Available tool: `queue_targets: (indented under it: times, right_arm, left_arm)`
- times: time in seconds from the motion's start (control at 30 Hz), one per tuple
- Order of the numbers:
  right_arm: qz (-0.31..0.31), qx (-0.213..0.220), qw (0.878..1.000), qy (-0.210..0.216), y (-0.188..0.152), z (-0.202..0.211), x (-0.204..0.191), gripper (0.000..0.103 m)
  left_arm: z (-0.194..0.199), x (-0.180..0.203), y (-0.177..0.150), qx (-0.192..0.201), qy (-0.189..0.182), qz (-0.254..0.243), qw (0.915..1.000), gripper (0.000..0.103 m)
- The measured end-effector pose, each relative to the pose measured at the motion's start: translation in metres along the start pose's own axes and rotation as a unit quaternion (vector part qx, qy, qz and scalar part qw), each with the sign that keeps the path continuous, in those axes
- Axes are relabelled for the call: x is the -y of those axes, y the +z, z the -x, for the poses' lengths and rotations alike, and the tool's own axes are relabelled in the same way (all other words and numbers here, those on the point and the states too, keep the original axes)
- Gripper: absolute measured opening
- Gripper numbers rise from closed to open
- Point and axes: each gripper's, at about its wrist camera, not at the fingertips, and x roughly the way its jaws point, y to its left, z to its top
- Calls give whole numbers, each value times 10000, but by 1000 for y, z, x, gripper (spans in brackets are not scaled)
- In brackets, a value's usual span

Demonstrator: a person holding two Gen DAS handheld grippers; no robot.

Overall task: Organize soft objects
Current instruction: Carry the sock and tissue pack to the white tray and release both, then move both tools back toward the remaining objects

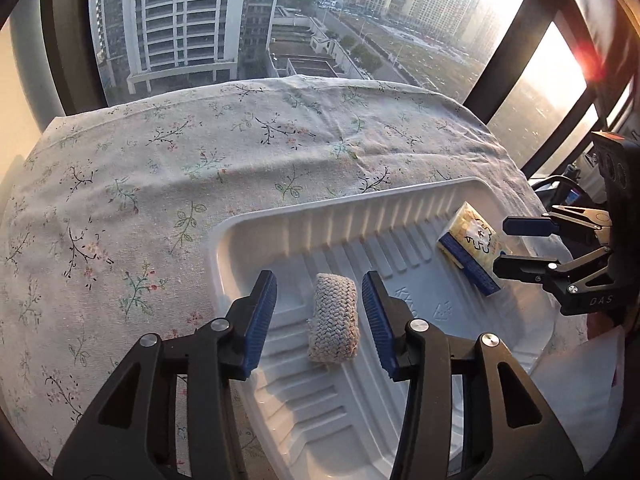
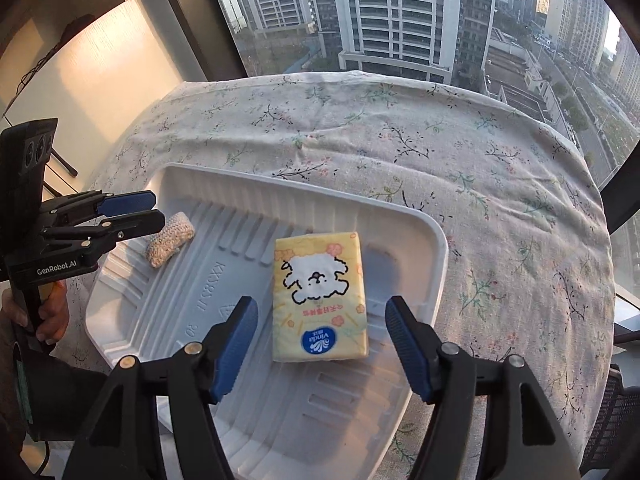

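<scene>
We see a white ribbed tray (image 2: 400,216) on the bench (image 2: 400,140), which a flowered cloth covers. Two soft things lie in it, well apart. The knitted pad (image 1: 333,320), grey-white and oblong, lies flat on the tray floor; in the left wrist view its long axis runs away from the camera, in line with the tool's fingers. The left tool (image 1: 320,316) straddles it, jaws partly spread, blue pads clear of the pad on both sides.

The tissue pack (image 2: 319,296), yellow with a white cartoon dog, also lies flat, its long axis running away from the right wrist camera, its blue logo end nearest us and upside down. The right tool (image 2: 320,340) stands partly spread around that near end, not touching it.

In the right wrist view the left tool's fingers hide part of the knitted pad. A hand (image 2: 50,312) grips that tool, mostly cut off by the frame edge. The tray's near edge is hidden behind both tools' frames.
</scene>
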Motion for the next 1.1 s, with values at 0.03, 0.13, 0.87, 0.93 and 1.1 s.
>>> queue_targets:
  times: [0.03,0.13,0.87,0.93,1.1]
  right_arm:
    - [-50,17,10000,-6,-1,2,2,69]
    - [-219,60,9997,-4,-2,8,9,69]
    - [-1252,166,9906,-531,-73,61,67,69]
    - [-1309,163,9894,-603,-84,66,71,69]
    - [-1451,163,9868,-703,-116,83,77,69]
  left_arm:
    - [3,-3,0,21,21,80,10000,42]
    - [13,-13,-3,56,99,231,9997,43]
    - [84,-62,-73,256,707,916,9930,43]
    - [88,-63,-83,262,727,930,9927,43]
    - [101,-60,-112,269,834,899,9921,43]
